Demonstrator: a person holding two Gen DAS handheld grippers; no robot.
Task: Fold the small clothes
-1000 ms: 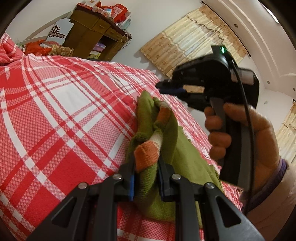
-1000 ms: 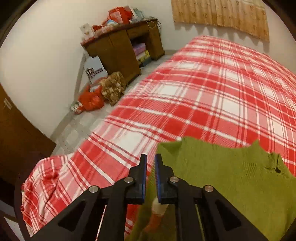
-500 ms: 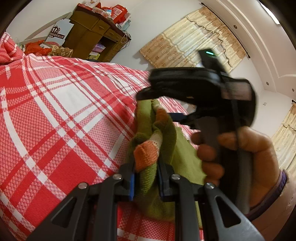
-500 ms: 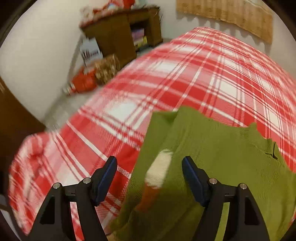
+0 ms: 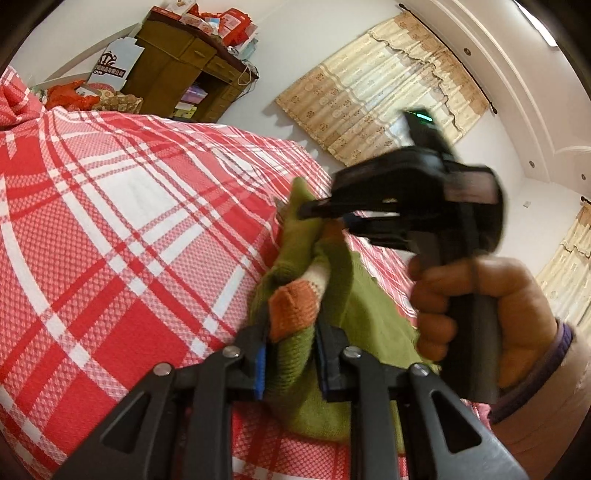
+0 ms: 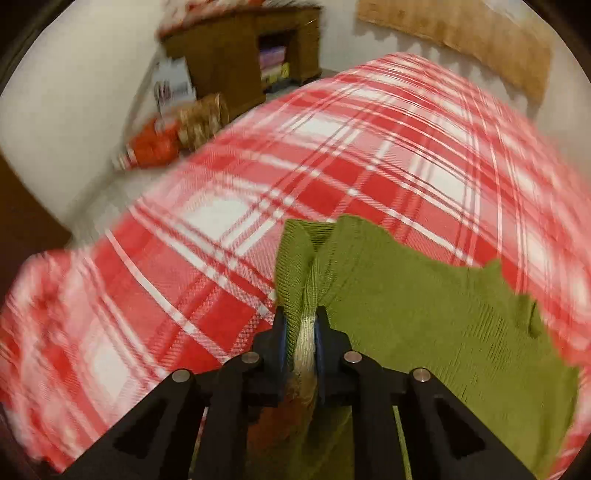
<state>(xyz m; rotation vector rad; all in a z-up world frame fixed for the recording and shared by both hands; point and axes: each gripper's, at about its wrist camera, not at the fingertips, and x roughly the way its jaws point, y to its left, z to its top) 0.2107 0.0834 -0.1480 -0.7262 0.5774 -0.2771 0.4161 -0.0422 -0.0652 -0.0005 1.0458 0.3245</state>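
left gripper (image 5: 290, 328): I've got it pinching a bunched fold of the green sweater (image 6: 424, 306), pads pressing on the orange-and-white striped part (image 5: 295, 302).
right gripper (image 6: 300, 332): jaws have just been closing; now pressed onto a gathered ridge of the sweater's near-left edge, with green and whitish knit squeezed between the pads. In the left wrist view I see it side-on (image 5: 314, 210), tips at the top of the raised cloth.
hand (image 5: 480, 306): wrapped round the right gripper's handle, purple cuff (image 5: 543, 373) at the wrist.
sweater, place: on the bed (image 6: 369, 147), near edge, right of centre in the right wrist view. Most of it lies flat, spreading right; the left edge is pulled up between both grippers. A collar notch shows at the far right (image 6: 532, 317).
bed cover: red-and-white plaid, sweater lies straight on it.
wooden cabinet (image 5: 177, 74): far left against the wall, beyond the bed. Red packets and boxes (image 5: 225, 26) are piled on top; the open shelf holds stacked flat items (image 6: 273, 62), purple and yellow, can't tell what they are.
floor by cabinet: white paper bag with a crown print (image 5: 114, 64), contents not visible; a red bag (image 5: 72, 96) and a patterned bundle (image 6: 201, 118) just beside it.
curtain (image 5: 380, 92): beige, on the far wall.
right wrist view: motion-blurred, fine detail unreliable.
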